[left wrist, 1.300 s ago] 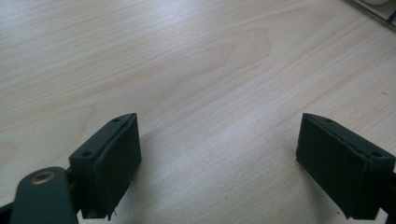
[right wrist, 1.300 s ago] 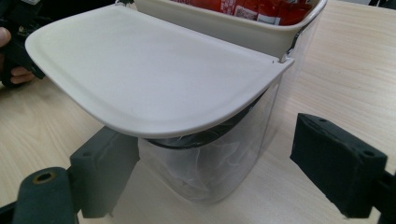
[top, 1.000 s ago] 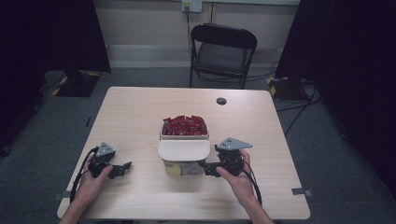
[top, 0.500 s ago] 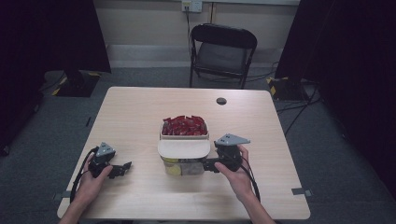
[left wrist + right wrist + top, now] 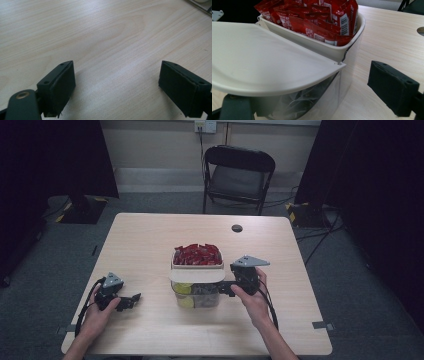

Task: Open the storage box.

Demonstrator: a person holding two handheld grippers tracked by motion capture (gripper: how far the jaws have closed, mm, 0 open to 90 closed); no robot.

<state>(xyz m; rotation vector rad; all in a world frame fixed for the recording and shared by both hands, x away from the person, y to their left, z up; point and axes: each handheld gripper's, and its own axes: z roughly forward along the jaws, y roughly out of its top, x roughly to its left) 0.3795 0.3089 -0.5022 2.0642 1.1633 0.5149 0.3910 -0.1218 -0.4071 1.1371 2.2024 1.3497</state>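
A white two-part container stands mid-table. Its back bin holds several red packets. A white lid lies tilted over the clear front bin, where green and pale sachets show through the wall. My right gripper is open at the container's right side, with the front bin's corner between its jaws. One jaw is under the lid's edge; the other is free over the table. My left gripper is open over bare wood at the front left, holding nothing.
The wooden table has a small dark round hole behind the container. A black folding chair stands beyond the far edge. Dark curtains hang on both sides.
My right gripper has edged a little left, closer in against the container under the lid. The left gripper has stayed where it was.
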